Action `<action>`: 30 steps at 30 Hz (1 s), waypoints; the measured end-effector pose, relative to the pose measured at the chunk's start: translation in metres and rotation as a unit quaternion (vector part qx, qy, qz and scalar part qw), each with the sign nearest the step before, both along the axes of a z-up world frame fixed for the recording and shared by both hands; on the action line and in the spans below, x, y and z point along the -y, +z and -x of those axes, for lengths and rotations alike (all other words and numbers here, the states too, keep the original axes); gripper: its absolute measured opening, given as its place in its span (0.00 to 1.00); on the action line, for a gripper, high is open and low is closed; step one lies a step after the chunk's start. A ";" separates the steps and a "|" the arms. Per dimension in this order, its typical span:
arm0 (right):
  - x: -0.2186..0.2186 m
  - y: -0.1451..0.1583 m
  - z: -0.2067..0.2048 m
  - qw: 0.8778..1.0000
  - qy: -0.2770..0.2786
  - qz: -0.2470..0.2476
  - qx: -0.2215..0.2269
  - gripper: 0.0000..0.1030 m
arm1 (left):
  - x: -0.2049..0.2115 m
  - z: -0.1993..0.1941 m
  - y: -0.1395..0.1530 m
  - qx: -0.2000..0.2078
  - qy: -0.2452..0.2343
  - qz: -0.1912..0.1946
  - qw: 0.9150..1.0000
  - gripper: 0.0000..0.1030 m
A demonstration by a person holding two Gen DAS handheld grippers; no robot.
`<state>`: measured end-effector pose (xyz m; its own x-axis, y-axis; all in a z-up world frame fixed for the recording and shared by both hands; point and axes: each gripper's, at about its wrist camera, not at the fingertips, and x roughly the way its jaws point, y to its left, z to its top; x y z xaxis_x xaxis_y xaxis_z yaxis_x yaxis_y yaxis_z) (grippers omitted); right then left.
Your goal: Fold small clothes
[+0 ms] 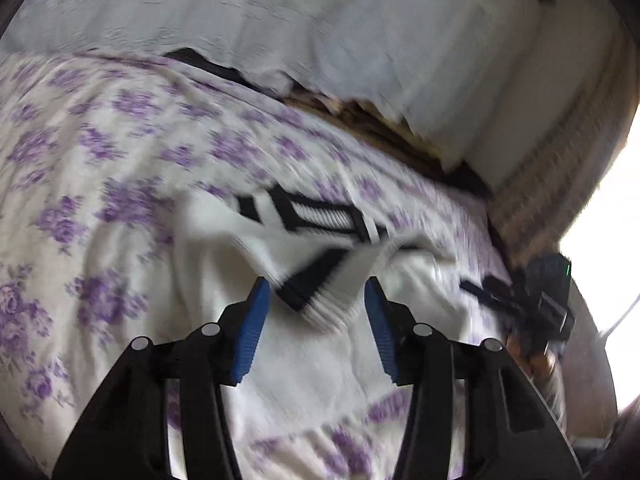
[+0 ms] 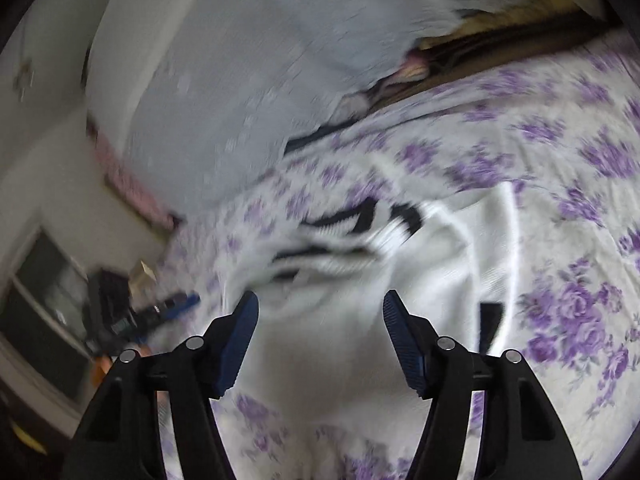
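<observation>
Two grippers are seen above a white garment with black stripes, which is spread on a bed sheet printed with purple flowers; both views are smeared by motion blur, so fine detail cannot be made out. Nearest in the left wrist view, the left gripper (image 1: 318,290) is held with its blue-padded jaws apart, and nothing is clamped: the garment (image 1: 304,344) lies below and between the pads, and a striped ribbed edge of it is seen just ahead of the tips, apparently untouched by the pads. Nearest in the right wrist view, the right gripper (image 2: 320,304) is likewise held with its jaws spread wide and free of the cloth, the plain white part of the garment (image 2: 432,280) being seen beneath them. Beyond that plain part, the black-and-white striped portion is bunched toward the far edge of the garment. On all sides of the garment the flowered sheet (image 1: 100,152) is visible. To the garment's right in the left wrist view, the other gripper is caught as a dark blurred shape near the edge of the bed. Farthest from the garment, past the sheet, a pale grey-white cover (image 1: 320,20) is draped, with a dark gap and brownish material showing under its lower hem.
</observation>
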<state>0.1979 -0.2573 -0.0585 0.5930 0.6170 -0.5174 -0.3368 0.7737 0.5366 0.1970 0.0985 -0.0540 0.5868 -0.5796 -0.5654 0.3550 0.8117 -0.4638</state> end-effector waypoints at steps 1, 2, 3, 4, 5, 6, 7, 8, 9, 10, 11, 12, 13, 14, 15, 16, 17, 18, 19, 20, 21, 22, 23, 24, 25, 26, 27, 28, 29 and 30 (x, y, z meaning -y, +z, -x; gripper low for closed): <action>-0.014 0.000 0.003 0.999 0.009 0.046 0.007 0.63 | 0.012 0.005 -0.002 -0.001 -0.022 -0.014 1.000 0.47; -0.029 0.000 0.005 0.996 0.013 0.089 0.016 0.63 | 0.026 0.011 -0.004 -0.003 -0.053 -0.022 0.998 0.52; -0.043 0.000 0.005 0.991 0.015 0.133 0.025 0.65 | 0.040 0.014 -0.008 -0.007 -0.078 -0.028 0.997 0.60; -0.056 -0.001 0.002 0.985 0.019 0.169 0.032 0.67 | 0.053 0.015 -0.010 -0.009 -0.093 -0.043 0.995 0.65; -0.067 -0.004 -0.005 0.981 0.023 0.190 0.030 0.73 | 0.069 0.011 -0.012 -0.009 -0.093 -0.073 0.993 0.71; -0.076 -0.008 -0.013 0.978 0.024 0.205 0.018 0.82 | 0.083 0.003 -0.015 -0.009 -0.082 -0.104 0.991 0.72; -0.086 -0.013 -0.029 0.975 0.028 0.221 -0.004 0.84 | 0.093 -0.010 -0.018 -0.015 -0.070 -0.133 0.989 0.72; -0.094 -0.017 -0.044 0.972 0.030 0.232 -0.015 0.85 | 0.098 -0.024 -0.019 -0.022 -0.054 -0.149 0.987 0.72; -0.098 -0.017 -0.059 0.970 0.015 0.244 -0.009 0.85 | 0.098 -0.041 -0.021 -0.034 -0.029 -0.155 0.987 0.72; -0.097 -0.016 -0.076 0.966 -0.020 0.258 0.000 0.85 | 0.091 -0.066 -0.019 -0.051 0.008 -0.144 0.988 0.72; -0.091 -0.015 -0.091 0.964 -0.062 0.260 0.004 0.85 | 0.082 -0.085 -0.017 -0.063 0.039 -0.128 0.989 0.71; -0.077 -0.014 -0.104 0.967 -0.101 0.234 -0.006 0.85 | 0.071 -0.101 -0.013 -0.068 0.076 -0.113 0.988 0.71; -0.064 -0.015 -0.111 0.972 -0.125 0.199 -0.024 0.85 | 0.060 -0.113 -0.007 -0.063 0.117 -0.112 0.985 0.71; -0.047 -0.016 -0.112 0.977 -0.146 0.151 -0.043 0.86 | 0.053 -0.118 -0.001 -0.057 0.143 -0.113 0.982 0.70; -0.032 -0.017 -0.107 0.980 -0.159 0.108 -0.048 0.87 | 0.048 -0.118 0.004 -0.055 0.160 -0.116 0.979 0.71; -0.021 -0.016 -0.099 0.982 -0.163 0.084 -0.038 0.87 | 0.045 -0.114 0.008 -0.049 0.176 -0.123 0.975 0.71; -0.014 -0.014 -0.090 0.983 -0.168 0.076 -0.025 0.89 | 0.043 -0.105 0.014 -0.032 0.177 -0.127 0.976 0.72; -0.005 -0.011 -0.082 0.981 -0.181 0.074 -0.013 0.89 | 0.042 -0.096 0.017 -0.017 0.166 -0.124 0.978 0.75; 0.004 -0.008 -0.075 0.979 -0.193 0.062 -0.003 0.89 | 0.042 -0.088 0.018 -0.007 0.156 -0.117 0.981 0.77; 0.011 -0.006 -0.070 0.980 -0.195 0.036 0.002 0.89 | 0.045 -0.081 0.016 -0.004 0.140 -0.106 0.984 0.81; 0.018 -0.004 -0.069 0.982 -0.189 -0.002 0.003 0.89 | 0.050 -0.078 0.013 -0.009 0.115 -0.093 0.989 0.82; 0.020 -0.003 -0.070 0.984 -0.174 -0.047 0.000 0.90 | 0.054 -0.080 0.010 -0.015 0.095 -0.088 0.991 0.82; 0.020 -0.003 -0.071 0.984 -0.156 -0.085 -0.005 0.95 | 0.062 -0.083 0.006 -0.022 0.084 -0.092 0.992 0.82; 0.018 -0.004 -0.074 0.984 -0.133 -0.120 -0.009 0.97 | 0.068 -0.090 0.001 -0.029 0.085 -0.105 0.990 0.82; 0.013 -0.006 -0.079 0.982 -0.103 -0.156 -0.018 0.97 | 0.072 -0.096 -0.003 -0.036 0.088 -0.111 0.989 0.82; 0.006 -0.012 -0.090 0.980 -0.073 -0.185 -0.033 0.97 | 0.073 -0.106 -0.011 -0.050 0.091 -0.109 0.989 0.82; 0.000 -0.021 -0.099 0.975 -0.049 -0.212 -0.052 0.97 | 0.074 -0.113 -0.018 -0.066 0.093 -0.103 0.988 0.82; -0.004 -0.030 -0.106 0.971 -0.041 -0.227 -0.067 0.97 | 0.074 -0.122 -0.029 -0.086 0.096 -0.099 0.987 0.82; -0.005 -0.041 -0.113 0.968 -0.037 -0.232 -0.083 0.96 | 0.072 -0.125 -0.037 -0.094 0.102 -0.104 0.985 0.82; -0.003 -0.053 -0.119 0.969 -0.041 -0.225 -0.096 0.91 | 0.071 -0.127 -0.041 -0.087 0.109 -0.115 0.983 0.82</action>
<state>0.3171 -0.2544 -0.1117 0.5691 0.7604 -0.3129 -0.1446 0.4671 0.8723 0.3235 0.0279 -0.0945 0.5661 -0.2949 -0.7698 0.0923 0.9506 -0.2963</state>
